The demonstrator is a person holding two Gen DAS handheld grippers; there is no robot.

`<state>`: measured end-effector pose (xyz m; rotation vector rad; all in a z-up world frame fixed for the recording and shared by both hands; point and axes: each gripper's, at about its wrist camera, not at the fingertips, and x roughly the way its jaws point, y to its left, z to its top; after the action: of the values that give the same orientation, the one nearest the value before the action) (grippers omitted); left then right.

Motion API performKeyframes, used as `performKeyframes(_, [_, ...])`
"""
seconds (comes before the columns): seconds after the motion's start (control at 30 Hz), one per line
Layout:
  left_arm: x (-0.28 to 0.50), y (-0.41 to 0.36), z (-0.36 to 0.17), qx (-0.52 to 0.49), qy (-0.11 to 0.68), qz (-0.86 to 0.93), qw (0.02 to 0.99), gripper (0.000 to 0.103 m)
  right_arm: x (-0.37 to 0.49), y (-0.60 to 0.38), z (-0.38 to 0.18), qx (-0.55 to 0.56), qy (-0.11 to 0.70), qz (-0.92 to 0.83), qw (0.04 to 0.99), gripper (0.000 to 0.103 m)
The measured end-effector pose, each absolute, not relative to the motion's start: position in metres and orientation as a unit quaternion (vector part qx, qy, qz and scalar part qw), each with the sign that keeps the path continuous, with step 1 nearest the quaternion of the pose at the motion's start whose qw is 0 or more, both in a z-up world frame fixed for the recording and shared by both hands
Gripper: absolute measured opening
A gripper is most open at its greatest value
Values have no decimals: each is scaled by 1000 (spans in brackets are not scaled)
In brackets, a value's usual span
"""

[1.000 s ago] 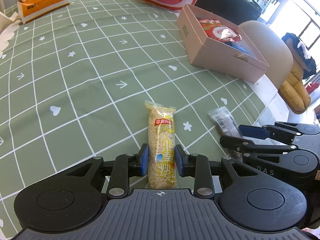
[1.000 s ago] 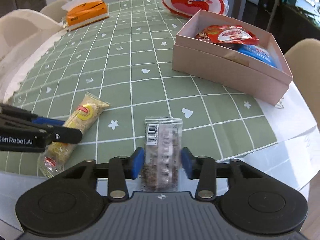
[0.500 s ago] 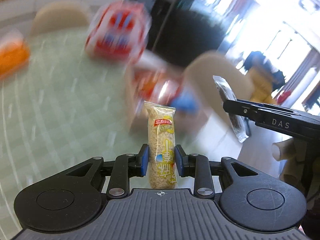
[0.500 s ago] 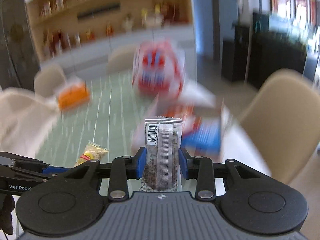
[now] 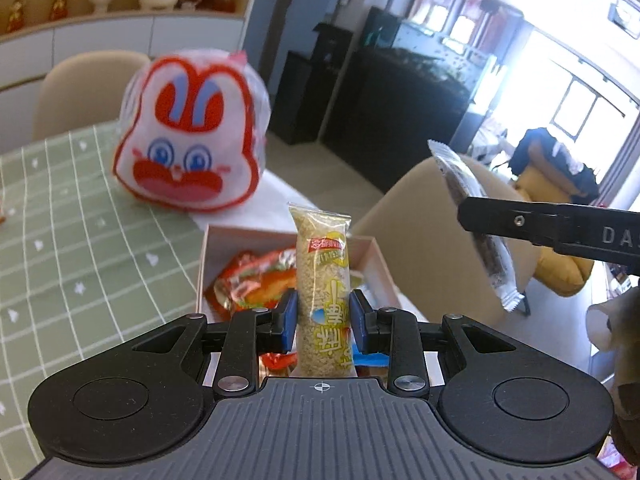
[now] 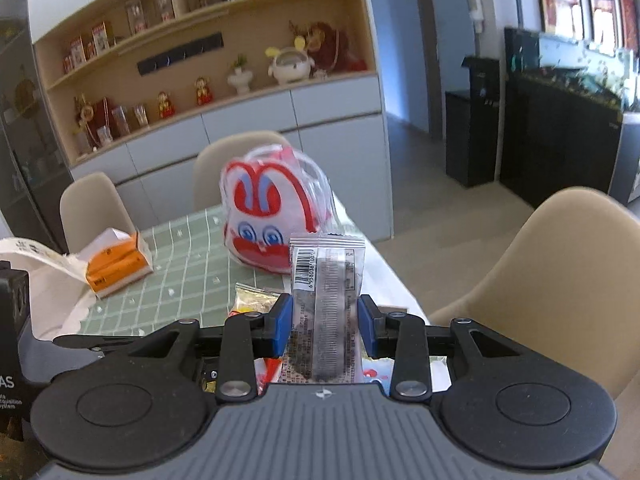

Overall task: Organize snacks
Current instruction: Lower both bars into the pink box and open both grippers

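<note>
My left gripper [image 5: 323, 322] is shut on a yellow rice-crisp bar [image 5: 322, 280] that stands upright between the blue pads, held in the air above the pink cardboard box [image 5: 372, 254]. A red snack bag [image 5: 256, 284] lies inside that box. My right gripper [image 6: 325, 330] is shut on a clear-wrapped dark bar [image 6: 326, 300] with a barcode, also lifted off the table. In the left wrist view the right gripper's finger [image 5: 548, 226] and its dark bar [image 5: 472, 220] hang at the right, beside the box. The top of the rice-crisp bar [image 6: 256, 300] shows low left in the right wrist view.
A red and white rabbit-face bag [image 5: 188, 136] stands on the green checked tablecloth [image 5: 60, 240] behind the box. An orange tissue box [image 6: 118, 266] sits at the table's far left. Beige chairs [image 6: 560, 280] surround the table, and a shelf unit lines the back wall.
Both grippers have risen off the table with their bars and swung toward the pink box. The view tipped up from the tablecloth to the room beyond.
</note>
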<state>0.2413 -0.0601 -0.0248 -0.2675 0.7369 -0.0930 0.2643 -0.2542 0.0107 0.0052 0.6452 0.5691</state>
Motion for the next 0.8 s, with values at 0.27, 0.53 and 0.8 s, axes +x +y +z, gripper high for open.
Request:
performKeyframes(0.27, [270, -39, -66, -170, 384, -34, 907, 32, 308, -226, -51, 13, 382, 286, 878, 35])
performKeyframes(0.53, [257, -17, -60, -192, 355, -21, 915, 32, 319, -209, -81, 39, 411, 278, 868, 48])
performKeyframes(0.8, [173, -14, -48, -159, 373, -11, 914, 32, 248, -217, -60, 46, 361, 269, 892, 50])
